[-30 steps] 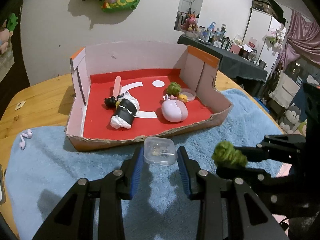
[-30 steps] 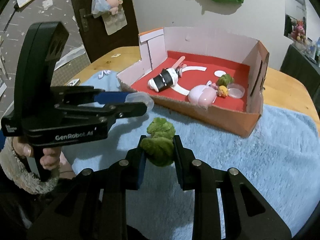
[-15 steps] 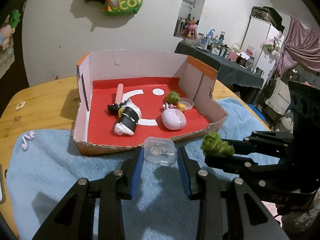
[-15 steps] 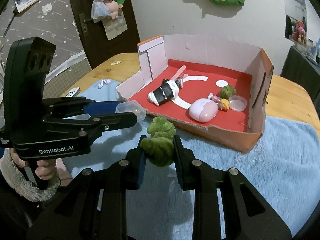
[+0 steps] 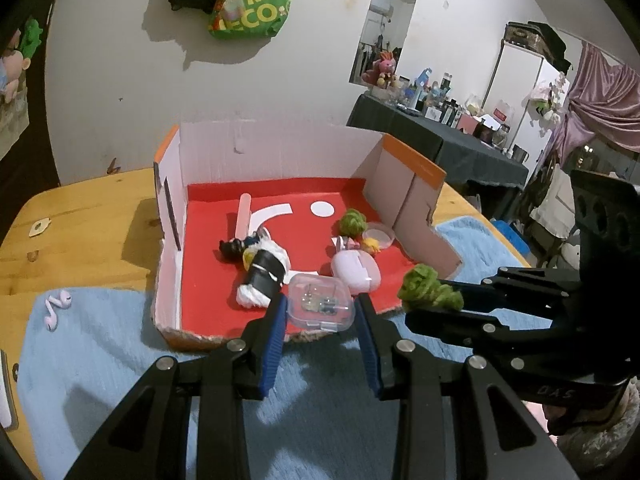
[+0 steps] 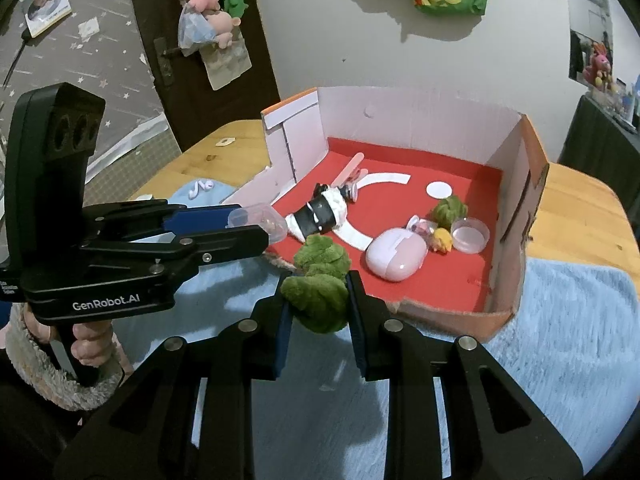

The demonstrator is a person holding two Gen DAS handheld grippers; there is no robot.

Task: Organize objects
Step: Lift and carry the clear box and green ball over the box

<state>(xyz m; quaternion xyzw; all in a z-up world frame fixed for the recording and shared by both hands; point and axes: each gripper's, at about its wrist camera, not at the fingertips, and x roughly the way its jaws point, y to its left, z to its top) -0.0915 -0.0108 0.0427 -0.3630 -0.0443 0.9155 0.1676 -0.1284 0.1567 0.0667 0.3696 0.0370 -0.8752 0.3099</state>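
My left gripper [image 5: 320, 312] is shut on a small clear plastic case [image 5: 322, 302] with tiny parts inside, held over the front edge of the cardboard box [image 5: 280, 152] with the red floor. From the right wrist view the same case [image 6: 260, 220] shows at the left gripper's tip. My right gripper [image 6: 318, 300] is shut on a green fuzzy yarn ball [image 6: 318, 280], just short of the box's front wall; that ball [image 5: 428, 288] also appears at the right in the left wrist view.
Inside the box lie a black-and-white wrapped roll [image 5: 264, 276], a pink oval case [image 5: 354, 272], another green ball [image 5: 352, 220], a clear round dish [image 5: 378, 236] and a pink stick [image 5: 243, 216]. Earbuds [image 5: 56, 308] rest on the blue fuzzy mat [image 5: 100, 360] over the wooden table [image 5: 80, 220].
Both grippers have moved forward and up toward the box with their loads; the clear case now hangs over the box's front edge and the green ball is close to the front wall.
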